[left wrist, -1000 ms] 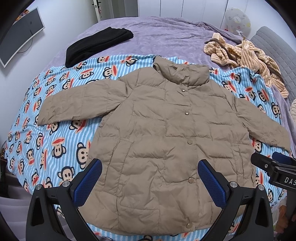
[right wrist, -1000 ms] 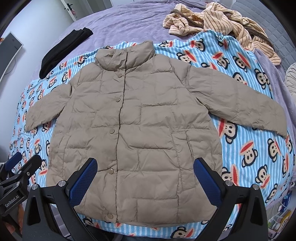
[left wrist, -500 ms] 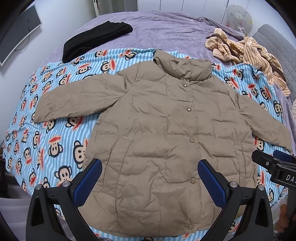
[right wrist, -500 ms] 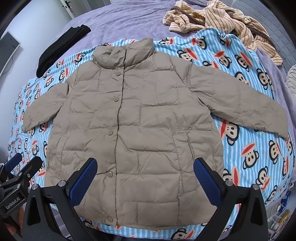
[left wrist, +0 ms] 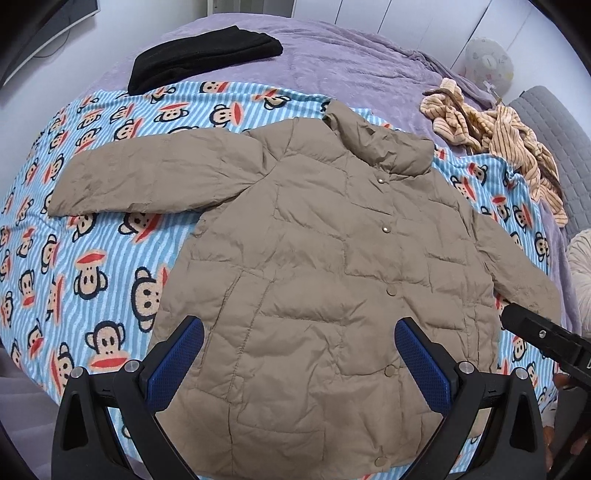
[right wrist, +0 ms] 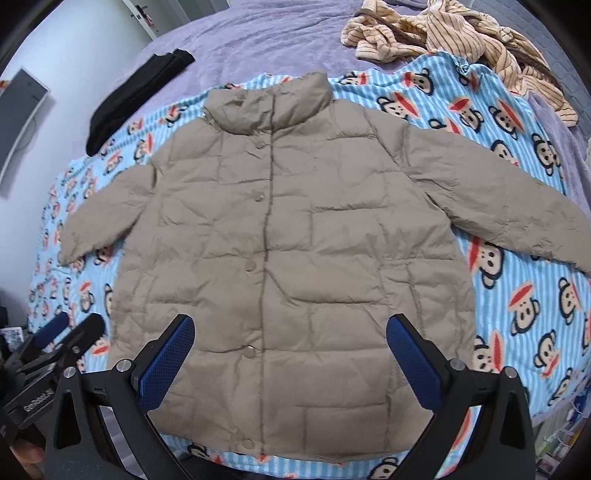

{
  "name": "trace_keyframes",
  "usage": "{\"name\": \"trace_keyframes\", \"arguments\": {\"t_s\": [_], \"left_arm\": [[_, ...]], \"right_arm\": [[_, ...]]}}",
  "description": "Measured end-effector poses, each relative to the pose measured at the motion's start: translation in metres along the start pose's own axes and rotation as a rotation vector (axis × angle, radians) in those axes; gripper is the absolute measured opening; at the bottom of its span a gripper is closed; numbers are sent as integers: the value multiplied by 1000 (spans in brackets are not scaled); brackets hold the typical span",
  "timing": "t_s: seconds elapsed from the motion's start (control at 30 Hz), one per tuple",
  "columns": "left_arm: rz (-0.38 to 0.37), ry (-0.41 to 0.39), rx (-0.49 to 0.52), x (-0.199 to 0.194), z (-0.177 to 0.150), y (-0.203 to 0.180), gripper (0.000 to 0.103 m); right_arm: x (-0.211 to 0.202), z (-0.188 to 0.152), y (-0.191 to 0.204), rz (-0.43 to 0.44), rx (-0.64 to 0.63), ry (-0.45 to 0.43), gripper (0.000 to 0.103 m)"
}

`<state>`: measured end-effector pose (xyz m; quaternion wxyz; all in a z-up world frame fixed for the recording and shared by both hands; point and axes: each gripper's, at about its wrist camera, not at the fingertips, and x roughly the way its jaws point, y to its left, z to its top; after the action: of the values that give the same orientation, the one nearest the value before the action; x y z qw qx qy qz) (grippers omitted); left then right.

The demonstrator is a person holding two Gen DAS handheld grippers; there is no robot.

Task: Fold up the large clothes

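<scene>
A tan quilted snap-front jacket [left wrist: 314, 258] [right wrist: 295, 236] lies flat and face up on a monkey-print blue striped blanket [left wrist: 85, 266] [right wrist: 517, 295], collar at the far side, both sleeves spread outward. My left gripper [left wrist: 299, 354] hovers open above the jacket's lower half, nothing between its blue pads. My right gripper [right wrist: 290, 350] is also open over the hem region, holding nothing. The right gripper's black body [left wrist: 543, 339] shows at the right edge of the left wrist view; the left gripper [right wrist: 55, 343] shows at the lower left of the right wrist view.
The blanket covers a purple bedspread [left wrist: 332, 62]. A folded black garment [left wrist: 207, 48] [right wrist: 136, 88] lies at the far left. A crumpled beige striped garment [left wrist: 498, 133] [right wrist: 461, 33] sits at the far right. A grey headboard [left wrist: 557, 144] is at the right.
Both grippers have moved closer over the jacket and slightly leftward; the jacket looks larger in both views. It lies as before and both grippers stay open.
</scene>
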<state>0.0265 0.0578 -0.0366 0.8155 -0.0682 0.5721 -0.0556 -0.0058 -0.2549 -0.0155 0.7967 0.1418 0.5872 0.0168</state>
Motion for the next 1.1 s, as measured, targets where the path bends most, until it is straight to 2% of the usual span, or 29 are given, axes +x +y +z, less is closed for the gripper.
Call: {"name": "trace_keyframes", "arguments": {"t_s": [0.1, 0.17, 0.23, 0.33, 0.5, 0.6, 0.7, 0.87, 0.9, 0.93, 0.97, 1.03, 1.1], "left_arm": [[0, -9, -40, 13, 8, 34, 103], [-1, -13, -75, 24, 15, 61, 103], [4, -23, -123, 36, 23, 93, 103], [-10, -40, -217, 60, 37, 145, 103], [38, -34, -366, 115, 62, 228, 103], [-10, -39, -468, 143, 79, 270, 103], [-21, -80, -530, 160, 97, 295, 103], [35, -160, -565, 171, 133, 307, 103], [52, -177, -579, 171, 138, 308, 99], [58, -197, -595, 170, 142, 312, 83], [56, -210, -610, 169, 145, 317, 74], [37, -202, -623, 169, 151, 324, 39], [-60, -218, -598, 163, 154, 330, 8]], "right_arm": [[5, 0, 13, 72, 38, -45, 103], [16, -1, 23, 89, 67, -48, 103], [34, 1, 34, 67, 60, 8, 103], [72, -2, 57, -13, -5, 113, 103], [122, -9, 85, 14, 14, 158, 103], [145, -10, 106, 18, 11, 140, 103], [162, -8, 125, 41, 25, 119, 103], [179, 6, 156, 48, -3, 64, 103], [182, 10, 161, 50, -8, 57, 103], [184, 14, 165, 53, -11, 50, 103], [186, 18, 169, 56, -12, 44, 103], [190, 27, 179, 61, -17, 31, 103], [193, 36, 188, 69, -24, 10, 103]]}}
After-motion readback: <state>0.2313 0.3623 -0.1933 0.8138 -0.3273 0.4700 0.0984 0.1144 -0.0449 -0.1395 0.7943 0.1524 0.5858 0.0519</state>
